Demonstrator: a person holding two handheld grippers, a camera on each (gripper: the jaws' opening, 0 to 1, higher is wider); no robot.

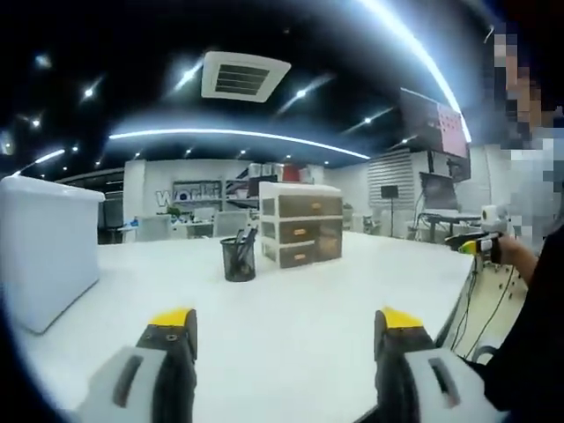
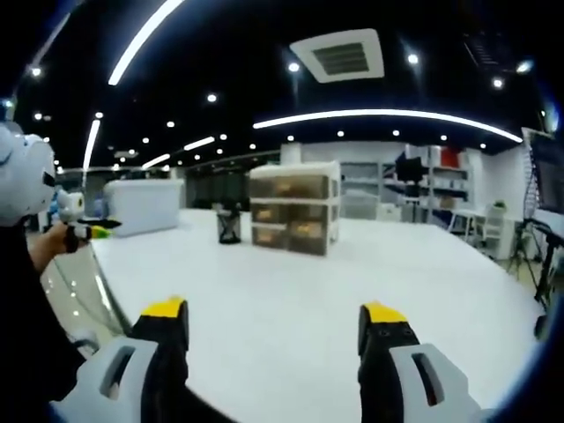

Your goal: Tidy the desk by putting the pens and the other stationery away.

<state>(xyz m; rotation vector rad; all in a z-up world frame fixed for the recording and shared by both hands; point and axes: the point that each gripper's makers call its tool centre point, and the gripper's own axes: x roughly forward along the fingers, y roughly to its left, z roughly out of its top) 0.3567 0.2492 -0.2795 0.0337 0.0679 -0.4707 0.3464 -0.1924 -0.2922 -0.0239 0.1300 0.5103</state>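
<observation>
White and wide, the desk point(image 1: 291, 308) runs away from me under a dark ceiling with strip lights and a square vent, with office shelves and screens at the back. Looking along my left gripper point(image 1: 286, 339), I see its two yellow-tipped jaws standing well apart over bare desk, holding nothing. Toward the far edge stands a black mesh pen cup point(image 1: 239, 259) with pens sticking out of it, and just beside it, on its right in this view, a small drawer unit point(image 1: 300, 225) with a white frame and three brownish drawers. A tall white box point(image 1: 46, 249) sits at the left edge of the desk. At the right edge my other hand point(image 1: 511, 253) holds out the right gripper, seen small and side-on; I cannot tell its jaws from here.

Along my right gripper point(image 2: 273, 339), the jaws are likewise spread wide over the bare white desk point(image 2: 291, 300), with nothing between them. The drawer unit point(image 2: 293, 208) stands near the far edge, the pen cup point(image 2: 229, 226) just beside it on its left, and the white box point(image 2: 144, 206) further left. At the left edge my hand point(image 2: 51, 242) shows with the left gripper.
</observation>
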